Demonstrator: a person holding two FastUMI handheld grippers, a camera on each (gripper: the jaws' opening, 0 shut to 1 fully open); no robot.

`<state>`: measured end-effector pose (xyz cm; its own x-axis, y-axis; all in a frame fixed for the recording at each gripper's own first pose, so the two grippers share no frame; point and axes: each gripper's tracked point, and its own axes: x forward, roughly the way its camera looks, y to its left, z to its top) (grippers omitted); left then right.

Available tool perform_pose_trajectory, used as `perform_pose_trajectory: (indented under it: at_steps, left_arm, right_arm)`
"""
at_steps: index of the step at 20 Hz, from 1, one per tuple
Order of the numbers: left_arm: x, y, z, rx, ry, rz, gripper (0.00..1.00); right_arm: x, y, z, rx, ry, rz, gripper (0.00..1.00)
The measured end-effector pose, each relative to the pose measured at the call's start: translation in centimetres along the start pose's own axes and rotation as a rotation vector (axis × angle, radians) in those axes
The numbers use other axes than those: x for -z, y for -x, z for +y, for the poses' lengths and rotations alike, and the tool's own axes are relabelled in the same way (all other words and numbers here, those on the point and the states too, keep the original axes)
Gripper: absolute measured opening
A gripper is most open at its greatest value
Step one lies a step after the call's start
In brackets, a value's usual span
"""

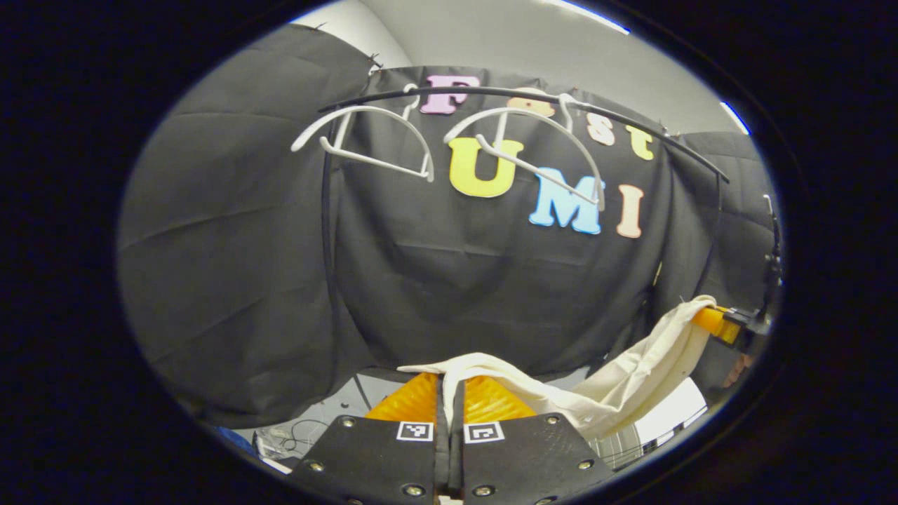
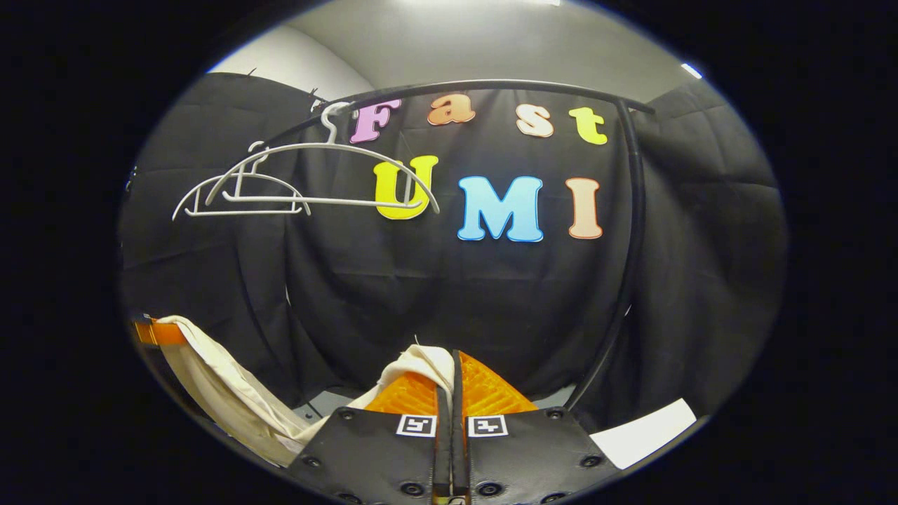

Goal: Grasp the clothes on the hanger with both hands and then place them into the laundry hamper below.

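At the bottom of the left gripper view, left gripper (image 1: 449, 393): fingers pressed together, a fold of the cream garment (image 1: 617, 382) pinched between them. Cloth runs from these fingers up and to the right, sagging slightly, to the right gripper (image 1: 722, 324) seen far off at the edge, which grips its other end.

Right gripper view: right gripper (image 2: 452, 386) fingers likewise closed tight, cream garment (image 2: 231, 393) caught between them at the tip. Cloth drapes off left and rises to the left gripper (image 2: 151, 331) at the far left edge.

Garment hangs between the two grippers, well below the rail and off the hangers.

Above: dark curved rail (image 1: 533, 97) with two bare white hangers, left hanger (image 1: 365, 137) and right hanger (image 1: 533, 151). Same rail (image 2: 491, 88) and hangers (image 2: 309, 179) in the right gripper view, overlapping. Black cloth wall (image 1: 231, 245) behind. Hamper not identifiable with certainty.
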<state>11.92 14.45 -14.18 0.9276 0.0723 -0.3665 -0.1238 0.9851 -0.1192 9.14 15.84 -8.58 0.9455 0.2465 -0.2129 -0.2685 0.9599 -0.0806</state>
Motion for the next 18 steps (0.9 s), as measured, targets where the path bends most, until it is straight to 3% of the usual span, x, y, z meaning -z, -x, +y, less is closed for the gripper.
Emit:
perform_pose_trajectory:
  at_steps: [7, 12, 18]
  left_arm:
    - [3.8, 0.5, -0.4, 0.060, -0.036, 0.106, 0.00]
    - [6.7, 0.0, -0.2, 0.084, -0.073, 0.172, 0.01]
    - [10.3, -3.0, -0.5, 0.110, -0.106, 0.257, 0.01]
  right_arm:
    - [4.1, 2.2, 2.9, -0.037, -0.104, 0.132, 0.02]
    - [7.8, 3.6, 3.3, -0.021, -0.143, 0.216, 0.03]
    - [11.0, 2.0, 4.6, -0.032, -0.190, 0.300, 0.02]
